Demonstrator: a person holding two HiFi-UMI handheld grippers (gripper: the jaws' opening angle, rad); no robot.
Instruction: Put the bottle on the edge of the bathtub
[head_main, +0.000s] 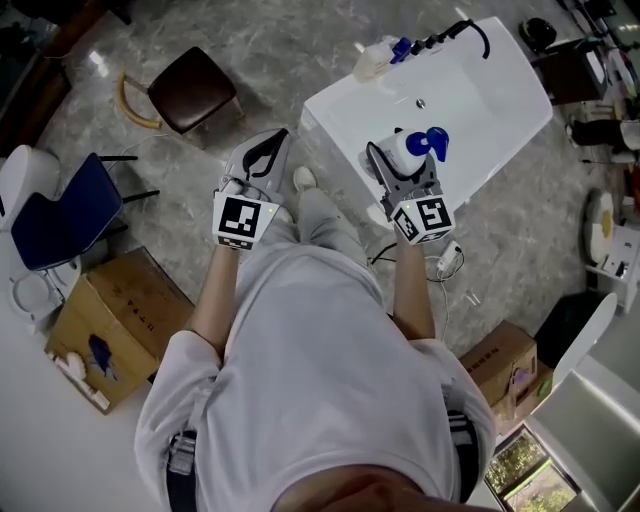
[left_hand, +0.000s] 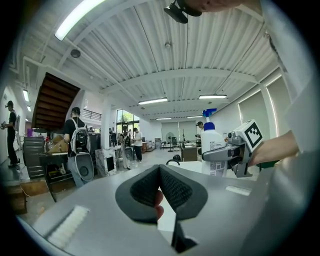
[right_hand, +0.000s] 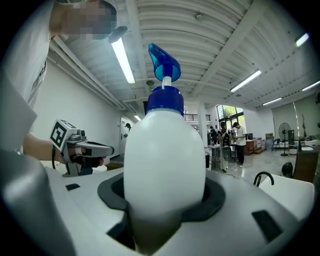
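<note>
Gripping the white bottle (right_hand: 164, 165), right tongs (head_main: 402, 162) hide its base, left tongs (left_hand: 160, 172) pinched together, seemingly empty

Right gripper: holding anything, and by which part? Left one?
Right gripper grips the white plastic bottle with the blue pump top around its body, below the pump. Left gripper holds nothing, jaws together.

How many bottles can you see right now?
2. A white pump bottle is clamped in the right hand-held gripper by the bathtub; what looks like a pale bottle lies at its far corner. Others may be hidden.
</note>
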